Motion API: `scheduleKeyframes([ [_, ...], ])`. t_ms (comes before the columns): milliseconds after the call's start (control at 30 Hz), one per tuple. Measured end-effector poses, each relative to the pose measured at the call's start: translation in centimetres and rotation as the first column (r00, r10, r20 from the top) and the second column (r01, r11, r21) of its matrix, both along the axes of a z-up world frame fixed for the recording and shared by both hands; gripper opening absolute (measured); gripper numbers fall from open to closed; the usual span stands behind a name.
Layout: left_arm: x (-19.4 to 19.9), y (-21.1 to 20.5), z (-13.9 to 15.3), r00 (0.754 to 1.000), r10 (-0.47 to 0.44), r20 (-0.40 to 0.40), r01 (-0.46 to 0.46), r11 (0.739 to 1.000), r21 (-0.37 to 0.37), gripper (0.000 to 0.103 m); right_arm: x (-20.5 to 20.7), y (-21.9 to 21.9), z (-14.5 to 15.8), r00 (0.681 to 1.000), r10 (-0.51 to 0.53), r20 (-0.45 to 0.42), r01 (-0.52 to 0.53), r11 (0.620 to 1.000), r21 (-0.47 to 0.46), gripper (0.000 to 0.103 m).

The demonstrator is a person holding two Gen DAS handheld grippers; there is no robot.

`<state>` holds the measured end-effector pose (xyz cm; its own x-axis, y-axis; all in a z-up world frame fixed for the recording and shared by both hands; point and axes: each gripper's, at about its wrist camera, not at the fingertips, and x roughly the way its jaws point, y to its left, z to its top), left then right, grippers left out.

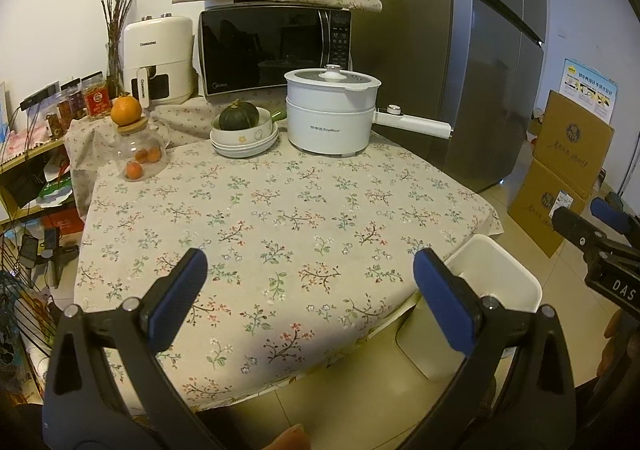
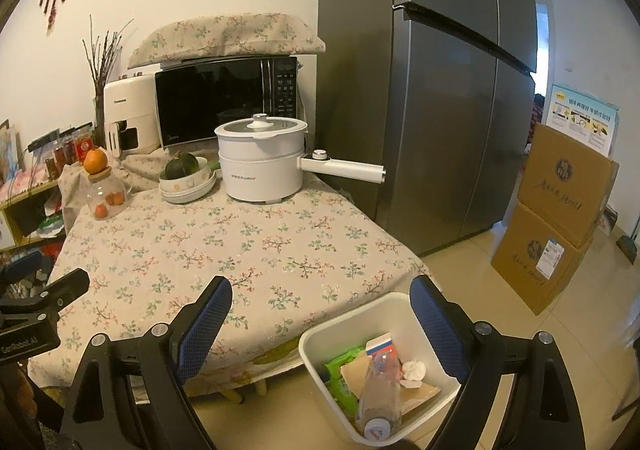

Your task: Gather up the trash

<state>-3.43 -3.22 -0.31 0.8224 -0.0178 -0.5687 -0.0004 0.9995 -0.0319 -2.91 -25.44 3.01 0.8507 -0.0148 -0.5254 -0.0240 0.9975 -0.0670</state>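
views: only my right camera sees into the white bin [image 2: 320, 366], holding a plastic bottle [image 2: 378, 390], green packet [image 2: 340, 370], crumpled tissue [image 2: 414, 370]; left shows just its rim | fingers: my left gripper [image 1: 310, 290] and right gripper [image 2: 320, 326] gape wide, holding nothing | surface: floral tablecloth [image 1: 280, 210] bare in front; bin on floor tiles beside table corner

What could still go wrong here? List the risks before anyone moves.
1. The white trash bin stands on the floor right at the table's corner; a sweep of the open right tool could tip it.
2. A plastic bottle lies atop the heap, cap near the rim, and may roll out if the bin is jolted.
3. The electric pot's handle overhangs the table edge towards the fridge, easy to catch in passing.
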Motion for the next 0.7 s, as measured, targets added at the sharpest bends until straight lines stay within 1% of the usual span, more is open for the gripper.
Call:
scheduleKeyframes([
  [700,-0.05,-0.05,-0.20,1.000,0.002,-0.001,-0.002,1.000,0.003,0.102,0.05,0.02,-0.08,1.000,0.004,0.001,-0.004,1.000,-0.003,0.092],
])
